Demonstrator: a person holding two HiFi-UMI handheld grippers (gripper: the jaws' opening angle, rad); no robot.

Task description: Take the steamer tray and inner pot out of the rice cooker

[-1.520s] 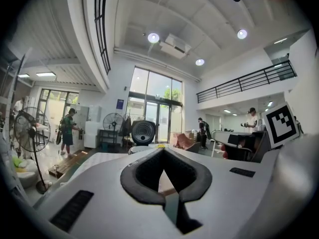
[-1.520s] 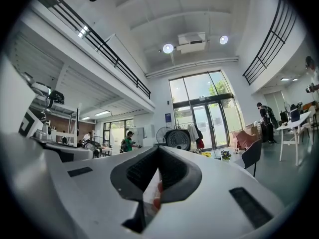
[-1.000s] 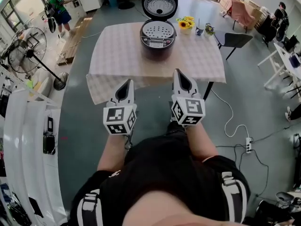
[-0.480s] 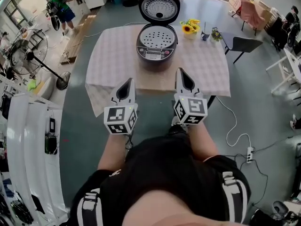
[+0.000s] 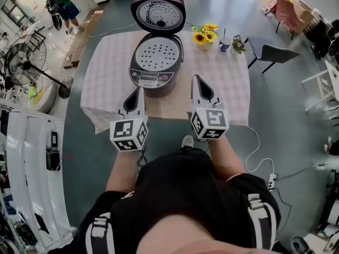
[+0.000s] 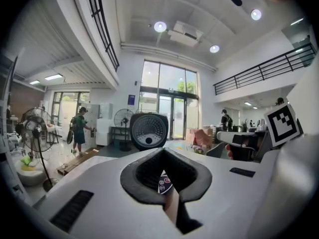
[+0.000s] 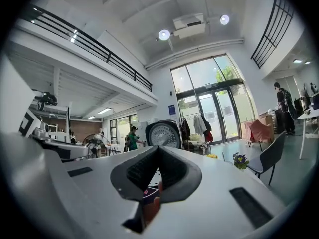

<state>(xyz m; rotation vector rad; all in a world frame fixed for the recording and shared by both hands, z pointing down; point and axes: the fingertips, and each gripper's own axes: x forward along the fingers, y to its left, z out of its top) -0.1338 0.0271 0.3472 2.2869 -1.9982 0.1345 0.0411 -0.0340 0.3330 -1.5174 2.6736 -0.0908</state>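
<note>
Head view: a round, dark rice cooker sits on the checked-cloth counter with its domed lid tipped up. The perforated metal steamer tray lies in its mouth, hiding the inner pot. The white wedge-shaped left gripper and right gripper hover at the near edge.

Left gripper view: jaws pressed together, empty.

Right gripper view: jaws closed too, holding nothing.

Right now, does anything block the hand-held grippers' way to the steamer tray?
Nothing visible. The open lid leaves the steamer tray exposed; only tablecloth separates the left hand-held gripper and right hand-held gripper from the rice cooker.
</note>
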